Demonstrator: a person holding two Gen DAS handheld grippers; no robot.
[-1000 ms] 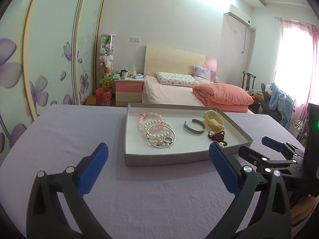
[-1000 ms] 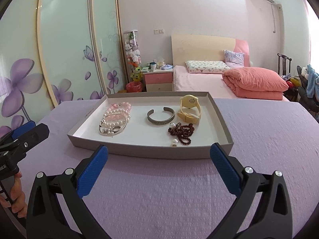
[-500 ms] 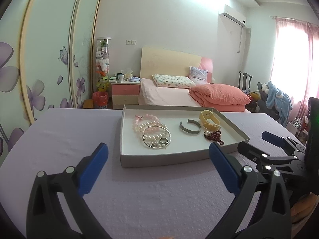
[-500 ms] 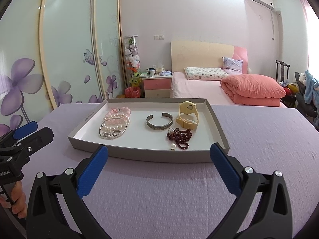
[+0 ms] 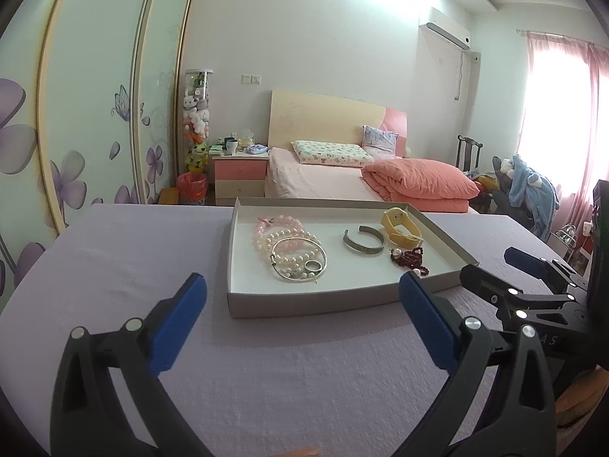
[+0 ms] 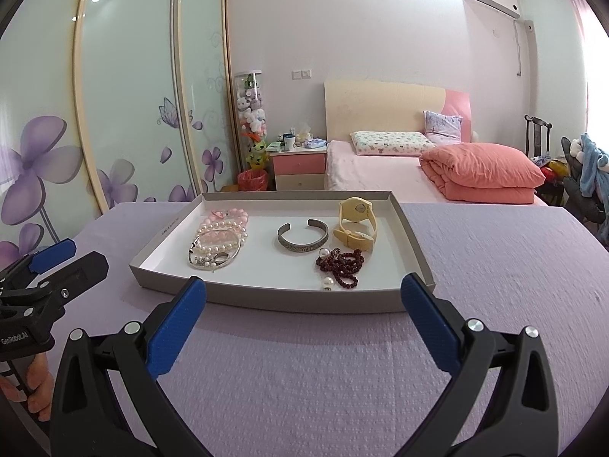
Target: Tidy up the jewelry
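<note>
A shallow grey tray [image 5: 304, 302] [image 6: 266, 299] lies on a lilac cloth. It holds pink and pearl bracelets with a silver bangle and ring [image 5: 293, 247] [image 6: 220, 238], a silver cuff [image 5: 363, 242] [image 6: 302, 234], a yellow watch [image 5: 399, 224] [image 6: 356, 222] and a dark red bead string with pearls [image 5: 411, 259] [image 6: 340, 264]. My left gripper [image 5: 304, 304] is open and empty in front of the tray. My right gripper [image 6: 304, 304] is open and empty too, also short of the tray's near wall.
The lilac cloth [image 5: 266, 373] covers the table around the tray. Behind it are a bed [image 5: 342, 182], a pink nightstand [image 5: 239, 175], sliding flower-print wardrobe doors [image 5: 95, 114] and a chair with clothes [image 5: 525, 190].
Both views have tilted up a little and drawn slightly back from the tray. The jewelry has not moved. Both grippers stay open.
</note>
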